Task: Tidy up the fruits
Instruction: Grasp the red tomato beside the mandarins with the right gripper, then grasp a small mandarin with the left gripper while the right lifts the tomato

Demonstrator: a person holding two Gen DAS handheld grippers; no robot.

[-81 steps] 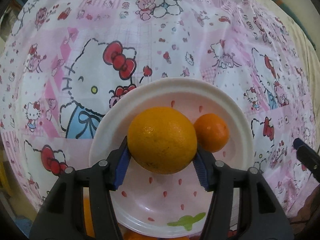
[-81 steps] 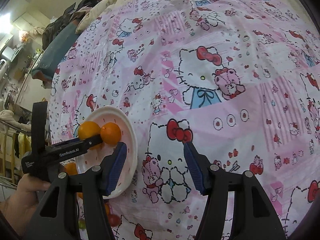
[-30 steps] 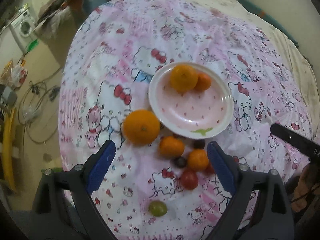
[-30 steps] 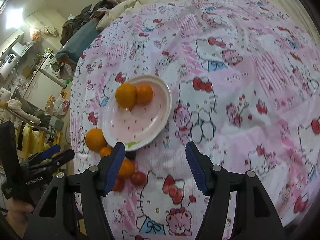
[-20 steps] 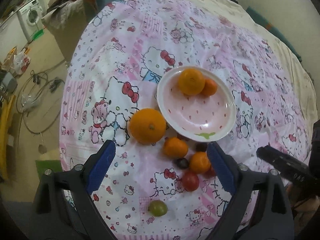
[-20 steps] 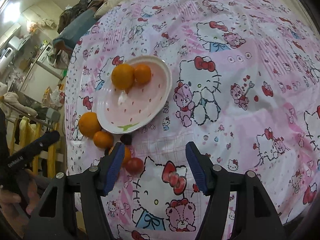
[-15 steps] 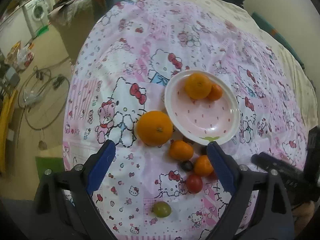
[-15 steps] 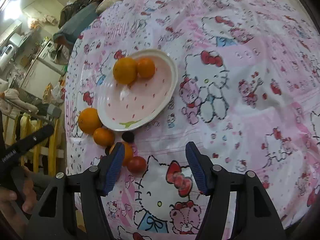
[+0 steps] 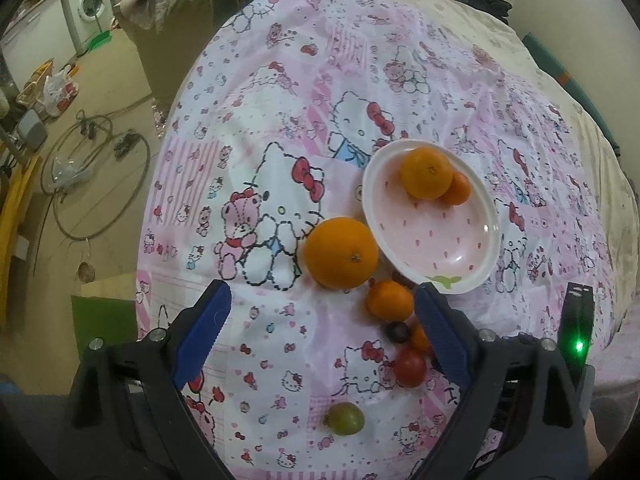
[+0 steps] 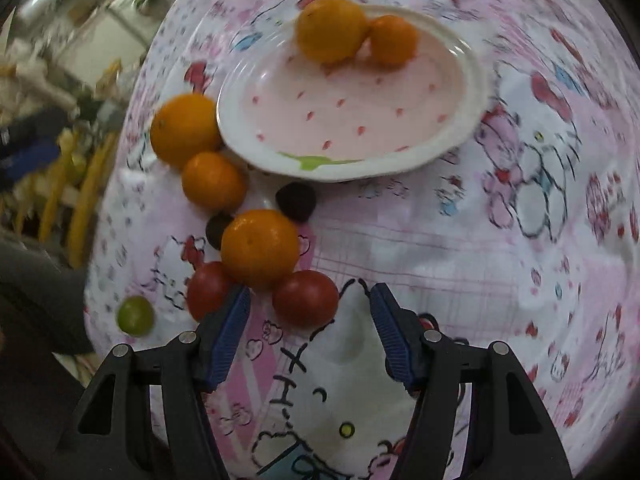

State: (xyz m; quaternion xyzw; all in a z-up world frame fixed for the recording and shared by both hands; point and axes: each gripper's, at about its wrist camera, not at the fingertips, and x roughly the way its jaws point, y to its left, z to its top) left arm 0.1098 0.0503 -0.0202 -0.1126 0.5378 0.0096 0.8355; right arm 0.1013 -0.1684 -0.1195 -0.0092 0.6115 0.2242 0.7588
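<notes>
A white plate (image 9: 490, 236) (image 10: 472, 92) with red specks holds an orange (image 9: 426, 173) (image 10: 331, 29) and a small tangerine (image 9: 458, 188) (image 10: 393, 39). On the Hello Kitty cloth beside it lie a big orange (image 9: 341, 253) (image 10: 185, 130), tangerines (image 9: 390, 298) (image 10: 214, 179) (image 10: 260, 248), red tomatoes (image 9: 410, 366) (image 10: 306, 298) (image 10: 206, 289), dark grapes (image 9: 397, 331) (image 10: 296, 201) and a green fruit (image 9: 345, 418) (image 10: 135, 315). My left gripper (image 9: 320, 334) is open and empty, above the near fruits. My right gripper (image 10: 310, 332) is open and empty, low, with a tomato just ahead of its jaws.
The cloth covers a bed that ends at the near and left edges. In the left wrist view the floor on the left holds cables (image 9: 100, 184) and a washing machine (image 9: 88, 4). The other gripper's body (image 9: 576, 332) shows at the right edge.
My left gripper let go of the orange on the plate and drew back and up. My right gripper has dropped close to the loose fruits in front of the plate.
</notes>
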